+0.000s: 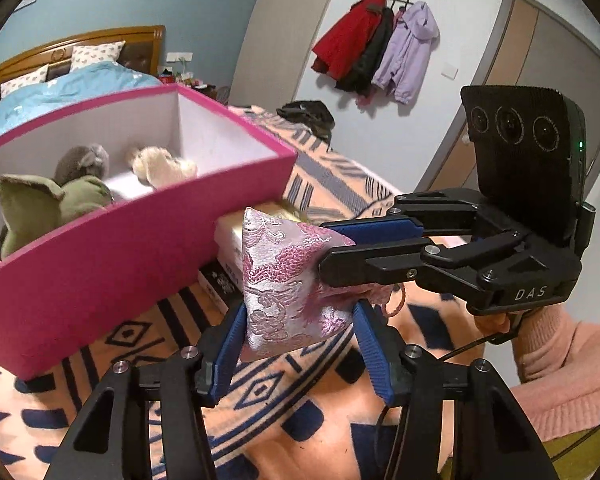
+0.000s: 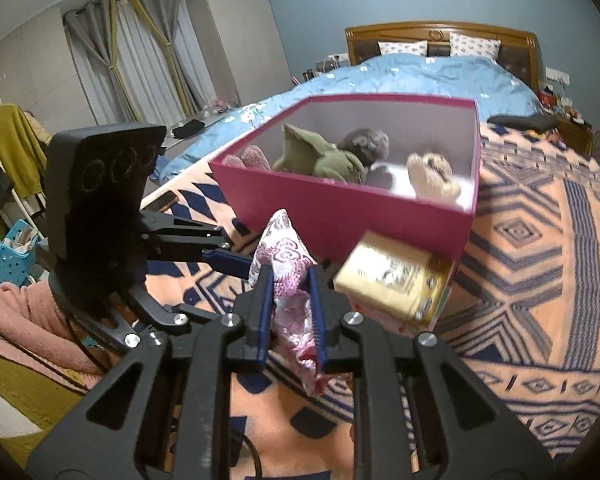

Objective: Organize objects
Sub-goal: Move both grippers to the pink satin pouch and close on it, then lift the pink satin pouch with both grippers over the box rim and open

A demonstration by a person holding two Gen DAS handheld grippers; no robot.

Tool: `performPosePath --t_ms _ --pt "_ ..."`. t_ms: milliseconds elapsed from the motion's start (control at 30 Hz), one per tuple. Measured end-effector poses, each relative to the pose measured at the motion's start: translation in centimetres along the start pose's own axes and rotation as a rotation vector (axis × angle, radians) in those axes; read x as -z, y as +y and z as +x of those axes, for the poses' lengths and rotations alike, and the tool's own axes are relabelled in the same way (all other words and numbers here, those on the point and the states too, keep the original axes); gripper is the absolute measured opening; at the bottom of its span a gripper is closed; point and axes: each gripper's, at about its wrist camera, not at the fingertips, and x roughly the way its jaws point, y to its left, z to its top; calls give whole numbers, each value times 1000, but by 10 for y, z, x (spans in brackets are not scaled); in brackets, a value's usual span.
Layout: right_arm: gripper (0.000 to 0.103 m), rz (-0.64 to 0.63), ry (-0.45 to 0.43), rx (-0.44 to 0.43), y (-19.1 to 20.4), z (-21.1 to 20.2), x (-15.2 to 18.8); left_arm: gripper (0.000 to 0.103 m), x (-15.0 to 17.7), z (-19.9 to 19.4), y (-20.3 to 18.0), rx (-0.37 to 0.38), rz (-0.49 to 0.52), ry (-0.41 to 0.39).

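Note:
A pink and silver brocade pouch (image 1: 288, 280) hangs in the air in front of a pink open box (image 1: 112, 248). My right gripper (image 1: 332, 256) comes in from the right and is shut on the pouch's gathered end; the right wrist view shows its pads clamped on the pouch (image 2: 288, 280). My left gripper (image 1: 300, 320) has its jaws spread around the pouch's lower part, pads beside it; whether they press it I cannot tell. It enters the right wrist view (image 2: 236, 260) from the left. The box (image 2: 340, 216) holds a green plush (image 2: 320, 156), a grey plush (image 2: 366, 142) and a cream plush (image 2: 432, 180).
A yellow-topped box (image 2: 392, 280) lies beside the pink box on stacked books (image 1: 224, 276). All rest on an orange and blue patterned blanket (image 2: 540, 260). A blue-quilted bed (image 2: 420, 76) is behind. Coats (image 1: 380, 48) hang on the wall.

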Motion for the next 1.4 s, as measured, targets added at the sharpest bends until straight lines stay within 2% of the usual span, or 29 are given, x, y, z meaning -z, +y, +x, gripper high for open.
performPosePath --t_ms 500,700,1067,1200,1400 --pt "20 -132 -90 -5 4 -7 -81 55 -64 -40 14 -97 25 -133" --pt "20 -172 -96 0 -6 5 -117 55 -94 -42 37 -134 5 -154" --pt "20 -212 -45 32 -33 42 -161 55 -133 -22 79 -207 -34 -136" --pt "20 -203 -14 47 -46 59 -169 55 -141 -9 93 -228 -52 -114" --pt "20 -131 21 24 -76 79 -175 55 -155 9 116 -222 -98 -73"
